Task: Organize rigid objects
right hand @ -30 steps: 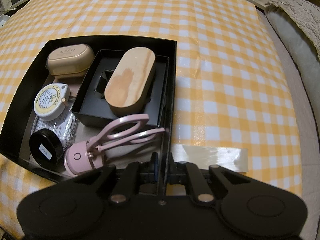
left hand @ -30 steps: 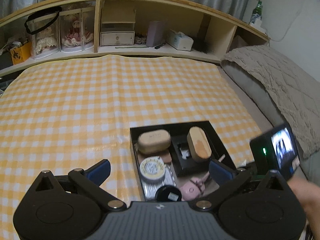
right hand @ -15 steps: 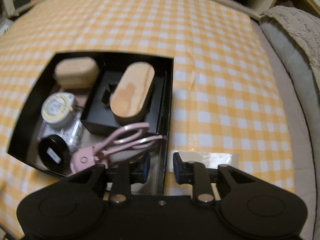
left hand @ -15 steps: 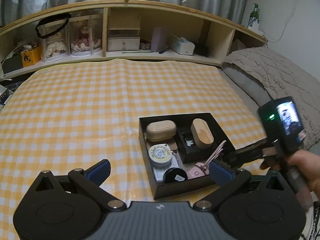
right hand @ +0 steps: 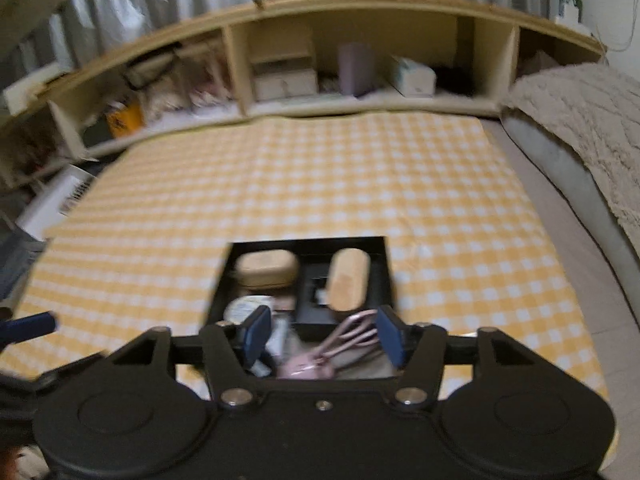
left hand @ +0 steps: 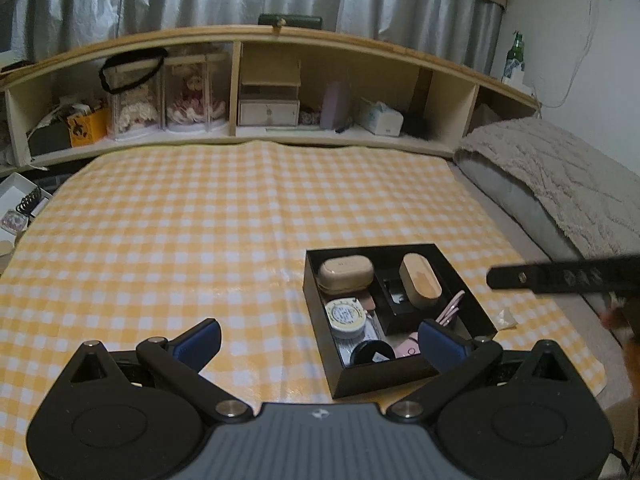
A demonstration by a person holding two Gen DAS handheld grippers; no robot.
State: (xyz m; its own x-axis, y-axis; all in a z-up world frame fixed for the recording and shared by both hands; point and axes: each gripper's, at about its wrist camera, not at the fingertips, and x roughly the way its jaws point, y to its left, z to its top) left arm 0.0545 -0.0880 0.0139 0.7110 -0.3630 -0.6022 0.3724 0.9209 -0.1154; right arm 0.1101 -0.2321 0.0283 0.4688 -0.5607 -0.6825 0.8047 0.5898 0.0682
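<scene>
The yellow checked cloth fills the picture, spread over the bed with the wooden headboard shelf at its far edge and a grey blanket along the right. On the cloth, low and right of centre, sits the black box, and everything rigid in view is inside it. No loose item shows anywhere on the open cloth, so by the look of it the sorting is all but finished; what may remain is tidying within the box, or nothing at all.

Inside, a smaller black tray takes the right half, and the wooden oval case lies across it with its long axis running from the near side toward the shelf, leaning slightly left at the far end. To its left, the beige pouch-shaped case lies crosswise at the back. Nearer is the round tape measure, then the black round jar at the front wall. The pink eyelash curler lies slantwise in the near right corner, handles toward the camera, loops pointing up and right.

The left gripper stands spread wide over the cloth, nothing between its pads. The right gripper hangs above the box, jaws opening, and empty; the curler seen between them lies below in the box.
</scene>
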